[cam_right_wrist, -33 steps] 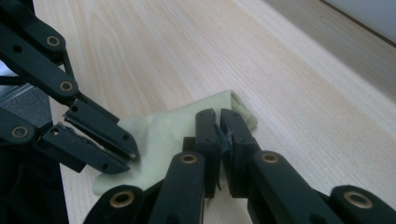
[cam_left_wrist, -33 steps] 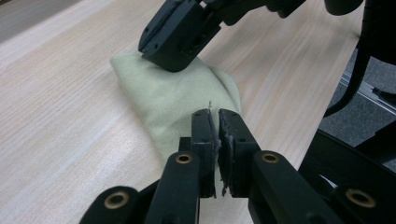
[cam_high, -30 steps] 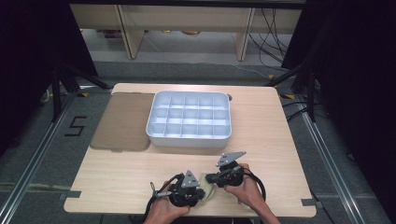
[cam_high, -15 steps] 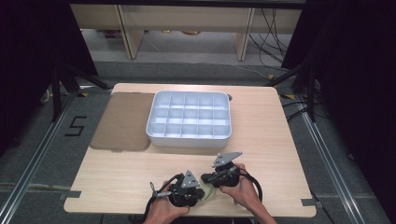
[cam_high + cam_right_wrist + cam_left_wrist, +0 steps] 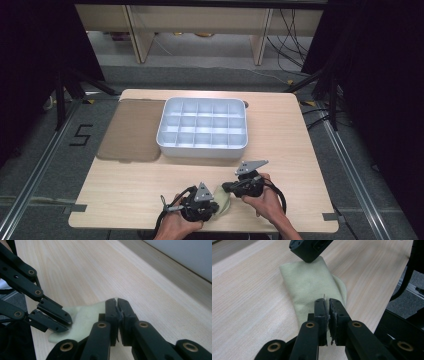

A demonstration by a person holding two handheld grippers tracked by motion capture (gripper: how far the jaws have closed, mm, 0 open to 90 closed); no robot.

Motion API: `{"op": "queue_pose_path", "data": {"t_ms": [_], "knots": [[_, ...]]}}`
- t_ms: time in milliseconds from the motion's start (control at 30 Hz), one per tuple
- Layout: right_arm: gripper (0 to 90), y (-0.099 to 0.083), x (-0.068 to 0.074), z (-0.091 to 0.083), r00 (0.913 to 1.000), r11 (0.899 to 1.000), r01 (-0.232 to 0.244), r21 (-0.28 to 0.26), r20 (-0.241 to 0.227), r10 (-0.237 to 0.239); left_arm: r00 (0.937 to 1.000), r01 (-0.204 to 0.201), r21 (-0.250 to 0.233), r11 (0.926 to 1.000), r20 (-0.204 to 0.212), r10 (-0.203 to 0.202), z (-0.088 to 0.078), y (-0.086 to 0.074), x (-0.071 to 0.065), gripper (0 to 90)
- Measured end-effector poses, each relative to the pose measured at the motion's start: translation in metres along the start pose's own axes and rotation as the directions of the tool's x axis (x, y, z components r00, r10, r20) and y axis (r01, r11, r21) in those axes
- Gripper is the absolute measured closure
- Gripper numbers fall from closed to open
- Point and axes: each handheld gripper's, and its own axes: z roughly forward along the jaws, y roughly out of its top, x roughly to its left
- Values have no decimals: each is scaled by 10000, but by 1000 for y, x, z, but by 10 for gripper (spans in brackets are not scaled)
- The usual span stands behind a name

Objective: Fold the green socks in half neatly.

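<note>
A pale yellow-green cloth (image 5: 223,201) lies folded near the table's front edge, between my two grippers. My left gripper (image 5: 214,207) comes in from the left; its jaws are shut on the cloth's near end (image 5: 309,287), with frayed fibres showing between the left gripper's (image 5: 327,303) pads. My right gripper (image 5: 228,188) reaches from the right, and its tip (image 5: 308,250) sits at the cloth's far end. In the right gripper view, the right gripper (image 5: 117,302) is shut over a corner of the cloth (image 5: 85,317), and the left gripper's shut fingers (image 5: 55,317) pinch the opposite edge.
A white tray (image 5: 200,150) with several empty compartments stands at mid-table, beyond the hands. A flat brown mat (image 5: 130,130) lies to its left. Bare wooden tabletop (image 5: 125,185) stretches left of the hands, which are close to the front edge.
The right gripper swayed slightly to the left and came back. The left gripper and the cloth have stayed where they were.
</note>
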Motion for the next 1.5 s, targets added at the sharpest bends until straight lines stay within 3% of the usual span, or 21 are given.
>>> {"op": "queue_pose_path", "data": {"t_ms": [133, 267, 333, 367, 400, 500, 533, 667, 900, 1067, 1500], "knots": [[870, -1, 2, 0, 9999, 9999, 109, 35, -80, -109, 9999, -138, 37, 9999, 9, 138, 0, 0, 1, 835], [873, -7, 3, 4, 9994, 9979, 338, 555, 40, -341, 9998, -154, 16, 9999, -119, 154, -1, 0, 1, 834], [875, -9, 5, 3, 10000, 9978, 77, 657, 37, -80, 9997, -210, 69, 9998, -81, 211, -2, 0, 2, 833], [875, -9, 4, 3, 9997, 9975, 226, 664, 41, -229, 10000, 3, -128, 9999, -58, -4, 0, 0, 2, 833], [875, -11, 4, 2, 9998, 9973, 205, 702, 40, -209, 9997, -168, -6, 9999, -184, 168, -1, 0, 4, 833], [875, -13, 3, 3, 9999, 9977, 137, 668, 48, -141, 9998, 77, -27, 10000, -165, -78, -2, 0, 3, 833], [875, -14, 4, 3, 10000, 9978, -18, 664, 20, 17, 9999, -39, -61, 10000, -137, 38, -2, 0, 4, 833], [874, -15, 3, 1, 10000, 9979, -42, 650, -21, 43, 9995, 137, -86, 9999, -288, -139, -1, 0, 6, 835], [717, -11, 1, -3, 9968, 9965, -786, 295, 153, 782, 9994, 97, -103, 9999, -319, -100, -1, -1, 6, 835], [598, -7, 0, -2, 9937, 9933, -1117, 284, -34, 1118, 9996, 50, -59, 10000, -266, -51, -1, -1, 6, 835], [520, -6, 1, 12, 9904, 9880, -1332, 779, -256, 1355, 9996, 81, -113, 9999, -274, -84, -1, -1, 6, 835]]}}
